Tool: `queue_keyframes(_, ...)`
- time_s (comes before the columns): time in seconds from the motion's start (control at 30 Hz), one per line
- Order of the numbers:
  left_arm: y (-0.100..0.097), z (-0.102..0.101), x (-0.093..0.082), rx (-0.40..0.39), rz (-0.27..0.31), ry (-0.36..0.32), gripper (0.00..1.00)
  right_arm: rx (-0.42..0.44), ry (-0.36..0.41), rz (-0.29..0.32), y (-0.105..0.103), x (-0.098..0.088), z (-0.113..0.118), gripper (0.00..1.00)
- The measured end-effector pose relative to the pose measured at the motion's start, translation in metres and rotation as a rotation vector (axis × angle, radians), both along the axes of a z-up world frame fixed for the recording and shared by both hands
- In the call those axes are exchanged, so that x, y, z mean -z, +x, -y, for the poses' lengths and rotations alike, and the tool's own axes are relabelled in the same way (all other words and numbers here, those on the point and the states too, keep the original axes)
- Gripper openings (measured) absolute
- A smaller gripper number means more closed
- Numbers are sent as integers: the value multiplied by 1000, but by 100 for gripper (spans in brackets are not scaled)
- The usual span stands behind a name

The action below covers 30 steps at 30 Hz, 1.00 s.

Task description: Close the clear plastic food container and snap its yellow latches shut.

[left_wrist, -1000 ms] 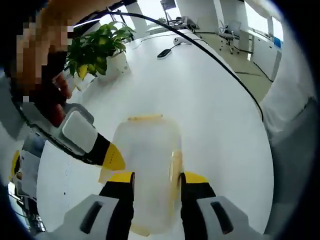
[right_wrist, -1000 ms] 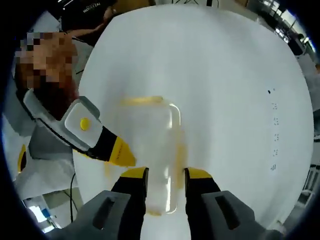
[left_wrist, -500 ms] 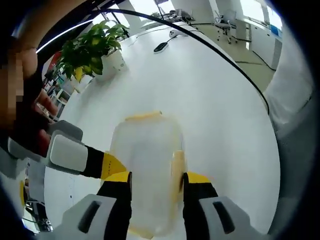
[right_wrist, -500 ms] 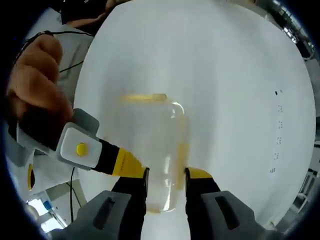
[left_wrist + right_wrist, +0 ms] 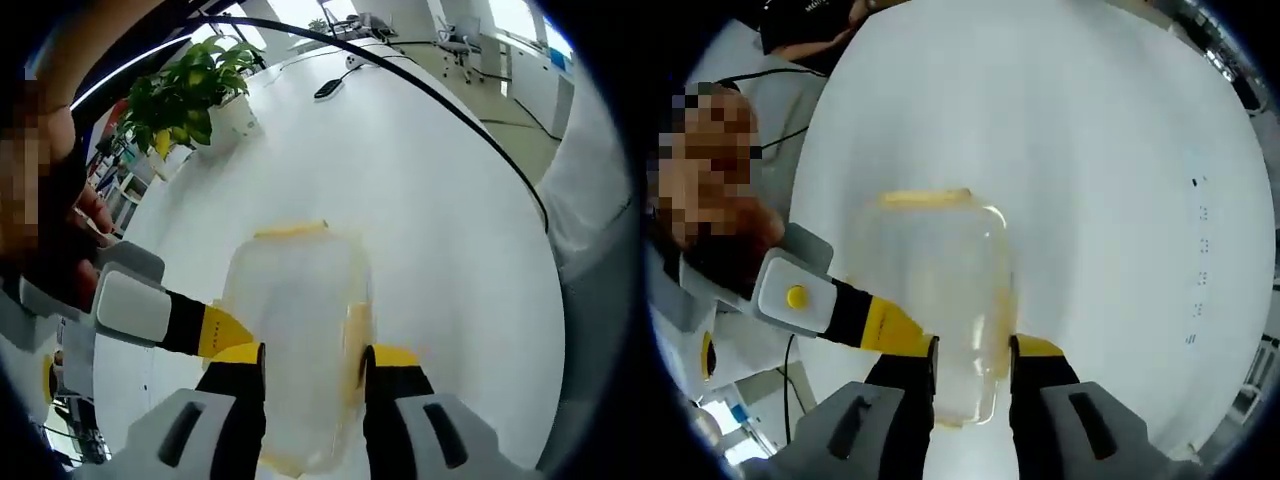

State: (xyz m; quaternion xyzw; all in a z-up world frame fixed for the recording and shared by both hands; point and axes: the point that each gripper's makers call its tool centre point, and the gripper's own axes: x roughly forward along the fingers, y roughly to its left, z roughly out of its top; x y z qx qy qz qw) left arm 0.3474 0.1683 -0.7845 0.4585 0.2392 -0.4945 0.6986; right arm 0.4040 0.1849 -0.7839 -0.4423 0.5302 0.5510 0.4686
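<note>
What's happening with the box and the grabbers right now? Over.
Left gripper and right gripper both straddle the clear container, jaws open. Lid on; far yellow latch visible, state unclear. Potted plant well away. Over.

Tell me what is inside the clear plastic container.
Nothing shows inside the clear container: the white table reads through its walls in both views. The near end, between the right gripper's jaws, is blurred and partly covered, so small contents there cannot be ruled out.

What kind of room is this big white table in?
Probably an office. Behind the white table stand a desk with a swivel chair, a potted plant sits on the tabletop, and a black cable runs across it.
</note>
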Motion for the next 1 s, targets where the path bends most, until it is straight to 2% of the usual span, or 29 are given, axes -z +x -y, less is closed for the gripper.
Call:
queue_keyframes(0.1, 2, 2, 1, -25, 51, 9, 30, 2, 11, -1, 0, 0, -1, 24)
queue_keyframes(0.2, 3, -6, -1, -22, 41, 12, 30, 5, 14, -6, 0, -2, -2, 24)
queue_keyframes(0.37, 6, -4, -1, -14, 33, -1, 30, -2, 1, -7, 5, -3, -3, 24)
queue_keyframes(0.53, 7, -4, 0, -11, 36, 3, 30, 14, 20, -75, 0, -2, -1, 24)
queue_keyframes(0.67, 7, -2, 0, -7, 35, 8, 30, 5, 31, -97, -2, 0, -1, 24)
queue_keyframes(0.7, 6, -2, 1, -4, 34, 9, 30, -1, 7, -151, -11, -1, 5, 23)
queue_keyframes(0.73, 8, -2, 2, -2, 34, 11, 30, 12, 44, -129, -6, 2, 1, 23)
queue_keyframes(0.8, 8, 1, 6, 0, 37, 10, 31, 27, 50, -153, -9, 1, 6, 24)
queue_keyframes(1.0, 6, 2, 6, 11, 56, 24, 31, 16, 52, -140, -11, 3, 4, 25)
